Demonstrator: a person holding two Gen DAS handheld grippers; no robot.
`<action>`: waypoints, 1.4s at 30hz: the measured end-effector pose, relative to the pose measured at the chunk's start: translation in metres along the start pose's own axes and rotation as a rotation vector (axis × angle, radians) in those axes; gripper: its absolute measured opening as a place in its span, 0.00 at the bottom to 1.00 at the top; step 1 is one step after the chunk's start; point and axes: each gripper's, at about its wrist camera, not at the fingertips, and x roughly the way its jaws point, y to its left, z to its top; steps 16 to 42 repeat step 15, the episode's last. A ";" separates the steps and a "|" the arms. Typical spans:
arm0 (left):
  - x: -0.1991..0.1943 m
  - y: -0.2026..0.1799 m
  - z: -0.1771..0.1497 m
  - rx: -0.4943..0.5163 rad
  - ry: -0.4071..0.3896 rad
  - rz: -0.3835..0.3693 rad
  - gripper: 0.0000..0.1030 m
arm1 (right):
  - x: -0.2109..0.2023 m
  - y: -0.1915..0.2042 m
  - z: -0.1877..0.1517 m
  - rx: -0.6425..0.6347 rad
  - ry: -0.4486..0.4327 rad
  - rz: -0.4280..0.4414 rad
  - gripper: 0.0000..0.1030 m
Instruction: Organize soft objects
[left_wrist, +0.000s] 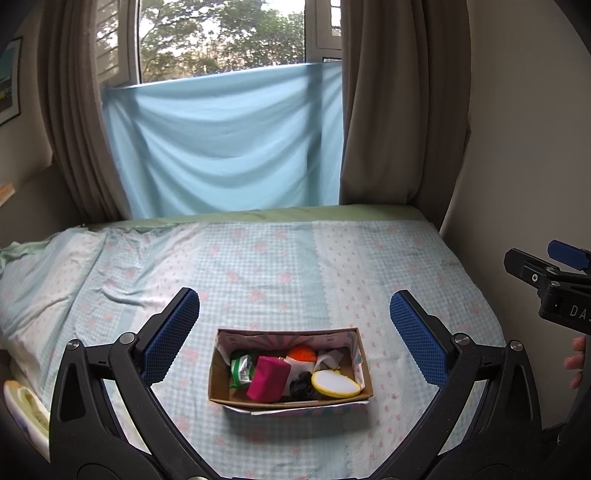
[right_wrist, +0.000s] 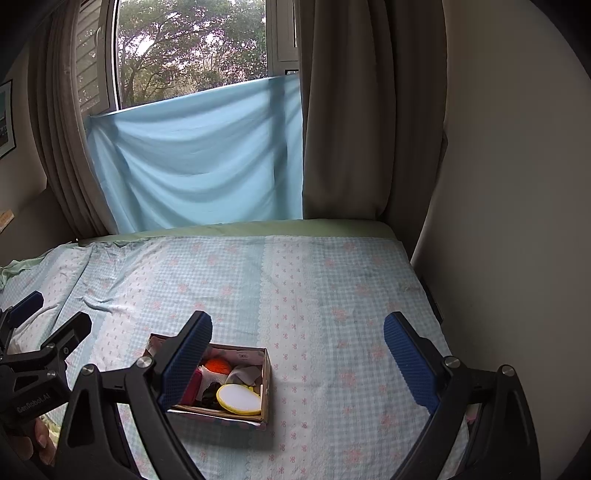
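Note:
A small cardboard box (left_wrist: 216, 384) (right_wrist: 266, 384) lies on the bed. Inside it are a magenta block (left_wrist: 269, 378), a green-and-white packet (left_wrist: 242, 370), an orange ball (left_wrist: 302, 354) (right_wrist: 218, 365), a black fabric piece (left_wrist: 301, 386), a grey cloth (left_wrist: 330, 358) and a yellow-rimmed white oval pad (left_wrist: 335, 384) (right_wrist: 239, 398). My left gripper (left_wrist: 294, 314) hovers above and short of the box, open, nothing between its blue pads. My right gripper (right_wrist: 297, 339) is open too and empty; its left finger (right_wrist: 186, 362) hides the box's left part.
The checked bedspread (left_wrist: 258, 266) (right_wrist: 332, 295) spreads around the box. A wall (right_wrist: 498, 221) runs along the bed's right side. Curtains (left_wrist: 388, 110) and a light blue sheet (left_wrist: 229, 147) hang beyond the far edge. A pillow (left_wrist: 26, 406) lies at the near left.

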 end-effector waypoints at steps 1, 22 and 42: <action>0.000 -0.001 0.000 0.002 -0.002 0.002 1.00 | 0.000 0.000 0.000 0.000 0.000 0.000 0.90; -0.009 -0.002 -0.001 -0.011 -0.059 0.025 1.00 | 0.001 0.000 0.000 -0.002 -0.002 0.000 0.90; -0.009 -0.002 -0.001 -0.011 -0.059 0.025 1.00 | 0.001 0.000 0.000 -0.002 -0.002 0.000 0.90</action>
